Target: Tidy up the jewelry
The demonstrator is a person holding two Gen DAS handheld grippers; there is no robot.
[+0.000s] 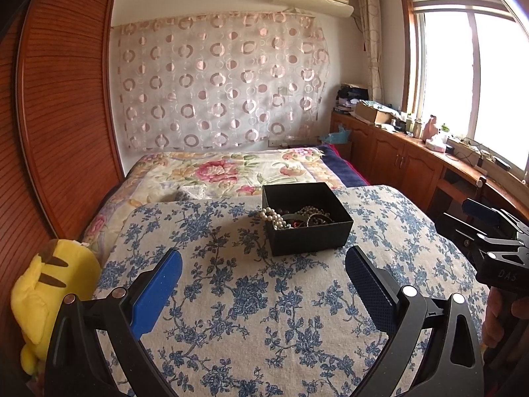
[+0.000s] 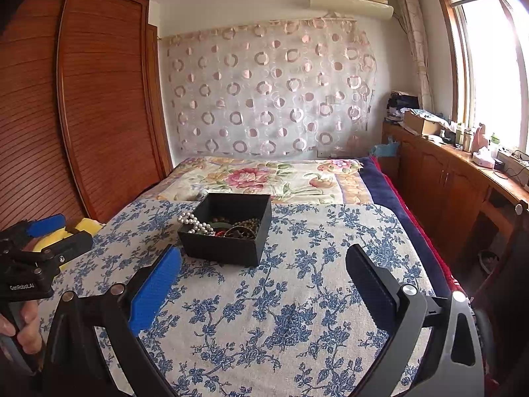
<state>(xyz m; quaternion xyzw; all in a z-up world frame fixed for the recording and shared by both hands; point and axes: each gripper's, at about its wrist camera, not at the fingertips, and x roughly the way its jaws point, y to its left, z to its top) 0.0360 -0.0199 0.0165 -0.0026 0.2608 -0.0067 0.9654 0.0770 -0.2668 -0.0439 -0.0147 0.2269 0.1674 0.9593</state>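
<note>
Jaws on both grippers stand spread wide with nothing between them: the left gripper and the right gripper each hover low over the blue-flowered cloth, which seems laid there to give a flat, soft working patch on the bed. Ahead of both sets of jaws, and apart from them, sits the black box, open-topped and resting on that cloth; from the left wrist view it lies a little right of centre, from the right wrist view a little left, so it stands roughly between the two grippers and beyond their tips. Inside it the jewelry lies heaped and tangled, and a pearl strand spills over the box's left rim. That heap would fit either pieces gathered into the box or pieces waiting to be sorted out of it. A yellow plush toy lies off the cloth's left edge.
</note>
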